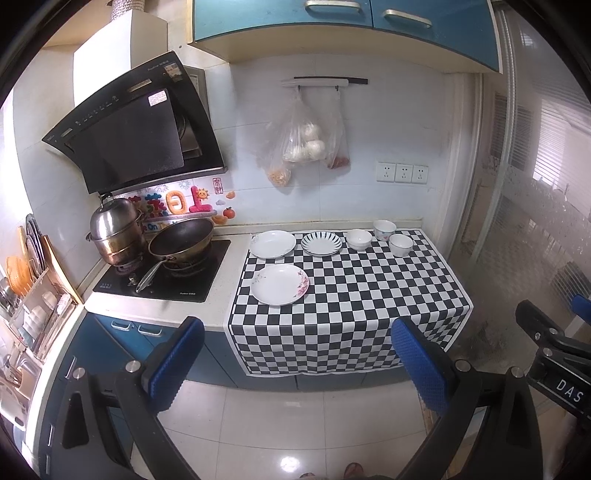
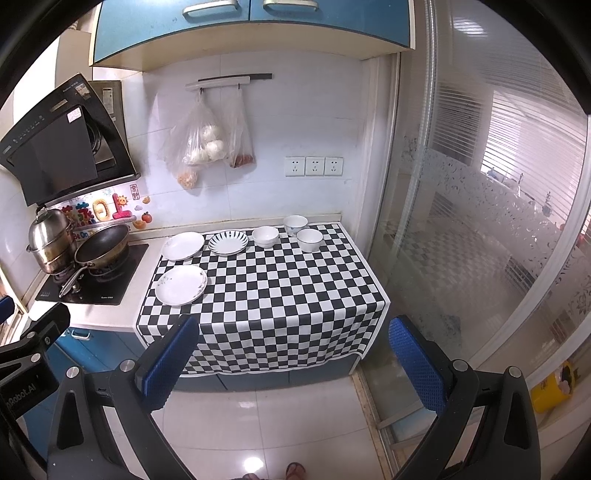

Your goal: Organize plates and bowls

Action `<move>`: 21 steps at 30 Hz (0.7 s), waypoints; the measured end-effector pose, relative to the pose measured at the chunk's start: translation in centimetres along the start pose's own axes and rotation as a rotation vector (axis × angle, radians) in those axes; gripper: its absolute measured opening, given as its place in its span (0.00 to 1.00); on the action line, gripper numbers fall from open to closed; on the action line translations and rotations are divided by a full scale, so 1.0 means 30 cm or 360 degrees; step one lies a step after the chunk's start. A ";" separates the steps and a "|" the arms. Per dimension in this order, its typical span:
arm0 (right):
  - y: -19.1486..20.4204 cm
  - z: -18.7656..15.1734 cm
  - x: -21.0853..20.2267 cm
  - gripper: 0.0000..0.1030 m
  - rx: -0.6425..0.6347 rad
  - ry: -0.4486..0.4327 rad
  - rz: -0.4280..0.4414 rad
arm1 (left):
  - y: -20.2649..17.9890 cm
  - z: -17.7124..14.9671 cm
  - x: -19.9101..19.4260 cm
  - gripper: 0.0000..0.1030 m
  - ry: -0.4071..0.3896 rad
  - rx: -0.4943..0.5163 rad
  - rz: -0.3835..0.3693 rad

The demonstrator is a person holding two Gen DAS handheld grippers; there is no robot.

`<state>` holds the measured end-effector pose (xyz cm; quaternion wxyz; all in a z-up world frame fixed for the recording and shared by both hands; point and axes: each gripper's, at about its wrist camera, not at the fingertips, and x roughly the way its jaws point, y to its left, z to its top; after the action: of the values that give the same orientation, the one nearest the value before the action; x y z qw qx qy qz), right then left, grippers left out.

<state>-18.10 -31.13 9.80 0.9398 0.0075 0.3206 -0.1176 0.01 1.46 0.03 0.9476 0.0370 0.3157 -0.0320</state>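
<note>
Left wrist: checkered cloth's (image 1: 343, 295) bare front edge

Kitchen corner. White tiled wall (image 2: 295, 122) with a triple socket (image 2: 314, 166) at 3 o'clock of the hanging bags (image 2: 207, 144), which hang from a rail (image 2: 229, 82). Blue cabinets (image 2: 251, 26) at 12 o'clock; a black hood (image 1: 136, 136) at 9 o'clock above the hob (image 1: 166, 277), which carries a steamer pot (image 1: 116, 232) and a wok (image 1: 181, 238). The counter (image 1: 155, 310) carries a checked cloth (image 2: 280, 295). Glossy floor tiles (image 2: 258, 424) at 6 o'clock reflect a light. Frosted glass door (image 2: 461, 221) at 3 o'clock, daylit.
</note>
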 end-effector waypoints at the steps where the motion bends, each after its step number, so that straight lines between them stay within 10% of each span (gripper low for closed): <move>1: -0.001 0.000 -0.001 1.00 0.0001 -0.0002 0.0000 | 0.001 0.001 0.001 1.00 0.0000 -0.0002 -0.0002; 21: 0.025 0.002 0.013 1.00 0.0028 0.0002 -0.0003 | 0.049 0.004 0.041 1.00 0.0023 -0.0025 -0.0003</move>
<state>-17.61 -30.49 9.58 0.9395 0.0157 0.3201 -0.1213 1.18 2.85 -0.53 0.9455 0.0296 0.3227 -0.0302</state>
